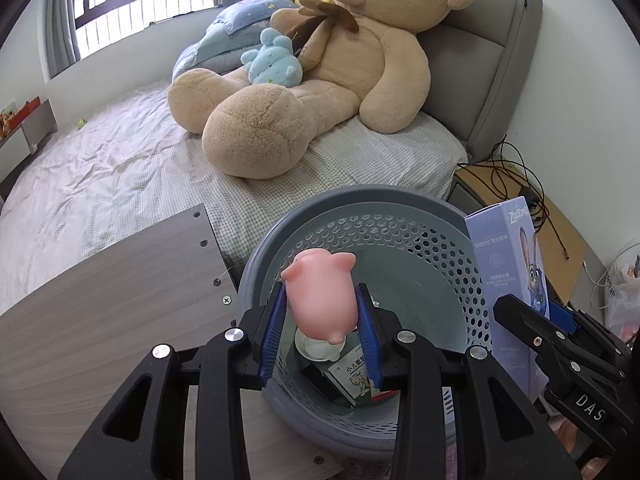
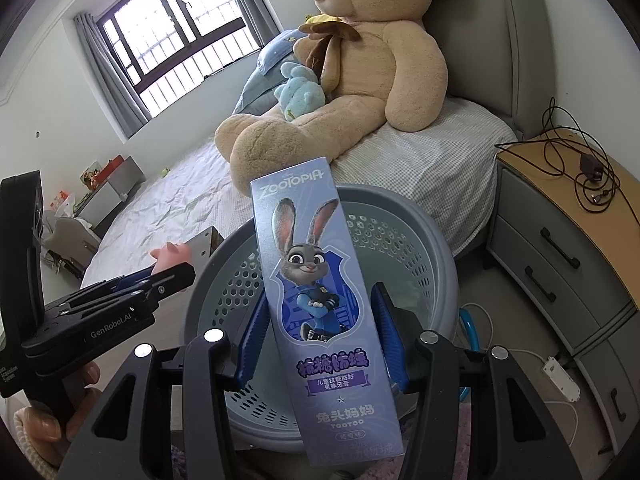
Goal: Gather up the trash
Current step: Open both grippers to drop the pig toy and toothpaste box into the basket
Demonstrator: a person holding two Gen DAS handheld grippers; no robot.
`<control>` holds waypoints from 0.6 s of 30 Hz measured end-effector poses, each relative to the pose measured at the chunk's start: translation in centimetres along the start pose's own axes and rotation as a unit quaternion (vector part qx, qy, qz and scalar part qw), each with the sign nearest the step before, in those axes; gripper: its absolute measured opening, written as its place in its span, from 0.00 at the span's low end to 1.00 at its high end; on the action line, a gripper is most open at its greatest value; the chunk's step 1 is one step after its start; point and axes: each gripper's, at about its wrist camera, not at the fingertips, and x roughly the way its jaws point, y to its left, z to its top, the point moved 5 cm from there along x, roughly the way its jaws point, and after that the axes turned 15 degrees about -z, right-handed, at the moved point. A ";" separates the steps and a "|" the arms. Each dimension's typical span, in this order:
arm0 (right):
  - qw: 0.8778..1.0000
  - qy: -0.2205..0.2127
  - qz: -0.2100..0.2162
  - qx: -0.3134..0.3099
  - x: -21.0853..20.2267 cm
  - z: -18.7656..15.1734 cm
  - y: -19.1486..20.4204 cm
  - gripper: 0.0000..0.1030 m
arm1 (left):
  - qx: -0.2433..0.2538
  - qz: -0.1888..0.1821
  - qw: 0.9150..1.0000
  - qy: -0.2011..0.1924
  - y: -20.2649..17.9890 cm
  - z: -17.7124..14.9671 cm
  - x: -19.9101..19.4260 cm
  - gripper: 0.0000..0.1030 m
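The left gripper (image 1: pixel 322 312) clamps a pink pig toy (image 1: pixel 322 294) above the grey perforated bin (image 1: pixel 448 240), which holds a small medicine box (image 1: pixel 354 378). The right gripper (image 2: pixel 320 336) grips a tall Zootopia toothpaste box (image 2: pixel 316 300) upright over the bin's near rim, with the bed and big teddy bear (image 1: pixel 320 68) beyond.

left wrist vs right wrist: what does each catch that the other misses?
Left wrist only: trash at the basket's bottom, a green-and-white medicine box and a round lid.

Right wrist only: the nightstand's drawer fronts and a power strip on the floor.

Both: grey basket, pink pig toy in the left gripper, Zootopia box in the right gripper, teddy bear.
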 end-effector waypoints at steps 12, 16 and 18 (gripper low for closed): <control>1.000 -0.020 -0.004 -0.006 -0.5 0.6 0.5 0.65 | -0.004 0.021 1.000 -0.022 0.4 0.1 -1.4 0.73; 1.000 -0.021 -0.014 -0.007 -0.6 0.4 0.4 0.66 | -0.009 0.031 0.999 -0.020 0.9 0.1 -1.6 0.73; 1.000 -0.018 -0.018 -0.008 -0.5 0.2 0.4 0.66 | -0.014 0.035 0.999 -0.018 1.2 -0.1 -1.6 0.73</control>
